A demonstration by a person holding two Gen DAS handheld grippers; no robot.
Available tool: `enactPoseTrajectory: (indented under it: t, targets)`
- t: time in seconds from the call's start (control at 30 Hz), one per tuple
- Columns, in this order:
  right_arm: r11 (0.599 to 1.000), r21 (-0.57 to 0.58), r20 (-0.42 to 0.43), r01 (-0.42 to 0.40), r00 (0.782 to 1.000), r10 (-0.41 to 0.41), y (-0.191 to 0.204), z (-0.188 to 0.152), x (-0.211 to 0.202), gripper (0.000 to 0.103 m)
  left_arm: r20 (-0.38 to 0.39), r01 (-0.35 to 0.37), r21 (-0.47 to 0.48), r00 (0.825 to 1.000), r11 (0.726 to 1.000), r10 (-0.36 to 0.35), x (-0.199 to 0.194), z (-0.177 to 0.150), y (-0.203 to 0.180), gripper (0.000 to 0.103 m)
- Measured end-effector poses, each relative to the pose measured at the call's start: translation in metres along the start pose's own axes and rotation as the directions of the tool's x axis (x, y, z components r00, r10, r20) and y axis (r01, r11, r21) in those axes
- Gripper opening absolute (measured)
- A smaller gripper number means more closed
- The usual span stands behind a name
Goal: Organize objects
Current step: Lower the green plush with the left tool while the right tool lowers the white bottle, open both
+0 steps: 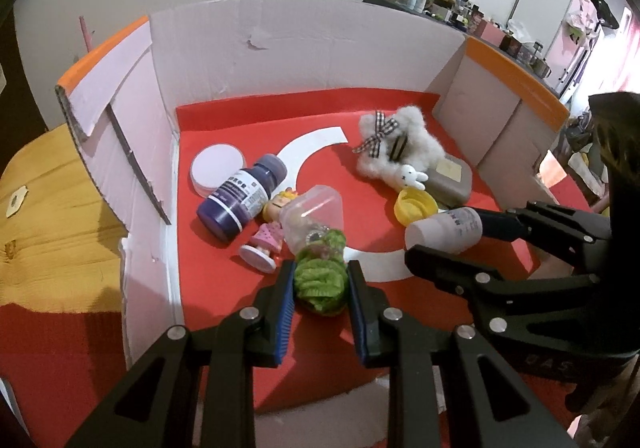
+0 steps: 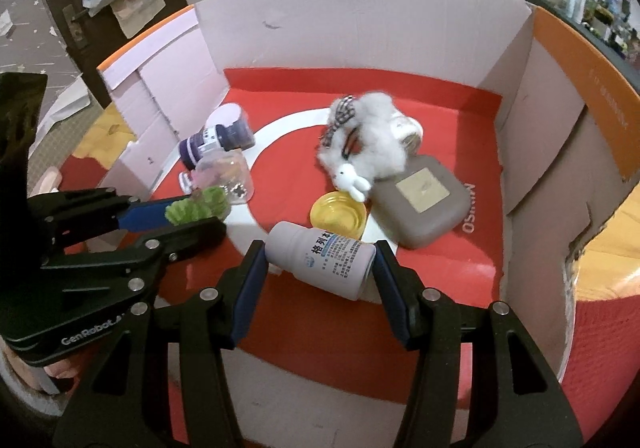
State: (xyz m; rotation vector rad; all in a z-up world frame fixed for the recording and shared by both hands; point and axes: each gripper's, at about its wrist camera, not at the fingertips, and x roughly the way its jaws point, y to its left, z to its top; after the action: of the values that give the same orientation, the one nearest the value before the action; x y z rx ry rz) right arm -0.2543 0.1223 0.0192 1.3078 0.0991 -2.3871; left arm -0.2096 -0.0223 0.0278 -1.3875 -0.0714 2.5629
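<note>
Red sheeting with a white ring printed on it lines the floor of the large open cardboard box (image 2: 360, 32), white inside with orange-topped side flaps, and everything else sits inside that box. Toward its right wall lies the flat grey-brown rounded case (image 2: 422, 204) with a pale square label, and leaning on that case's far edge is the fluffy white plush toy (image 2: 376, 144) with a checked ribbon bow and a small white rabbit charm. Toward the box's left wall a dark purple plastic bottle (image 1: 240, 200) lies on its side, its base touching a white round lid (image 1: 217, 169). Near the box's front edge the right gripper (image 2: 320, 260) has its blue-padded jaws on either end of a white plastic medicine bottle (image 2: 322, 258) lying on its side, apparently clamped on it. Just beyond that bottle sits a yellow upturned cap (image 2: 339, 213). At the box's front left, the left gripper (image 1: 320, 280) is closed on a crinkled green paper ball (image 1: 322, 280), which touches a clear plastic cup (image 1: 316, 214) tipped over a small pink-dressed figurine (image 1: 266, 242).
</note>
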Motion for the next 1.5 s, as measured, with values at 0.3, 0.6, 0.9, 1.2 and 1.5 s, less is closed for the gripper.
enactPoseTrajectory:
  t: [0.3,0.6,0.9,1.2,1.5]
  targets:
    - [1.000,0.020,0.020,0.004,1.000,-0.005,-0.0026,0.0019,0.0030,0.052,0.014,-0.005,-0.005,1.000,1.000,0.005,0.0018,-0.0002,-0.0007,0.026]
    - [0.999,0.037,0.030,-0.008,1.000,0.007,-0.0041,0.0013,0.0035,0.052,0.022,-0.016,-0.002,1.000,1.000,0.016,0.0043,0.0008,-0.0027,0.027]
    - [0.997,0.064,0.040,-0.040,0.998,0.038,-0.0084,-0.0008,0.0005,0.052,0.028,-0.025,0.004,0.999,1.000,0.025,0.0049,0.0020,-0.0039,0.027]
    - [0.997,0.061,0.044,-0.047,0.998,0.045,-0.0077,-0.0024,-0.0010,0.052,0.030,-0.022,0.007,0.999,1.000,0.021,0.0032,0.0007,-0.0036,0.033]
    - [0.998,0.046,0.047,-0.034,0.998,0.032,-0.0060,-0.0055,-0.0060,0.058,0.037,-0.032,0.017,0.999,0.999,0.031,0.0011,0.0007,-0.0022,0.040]
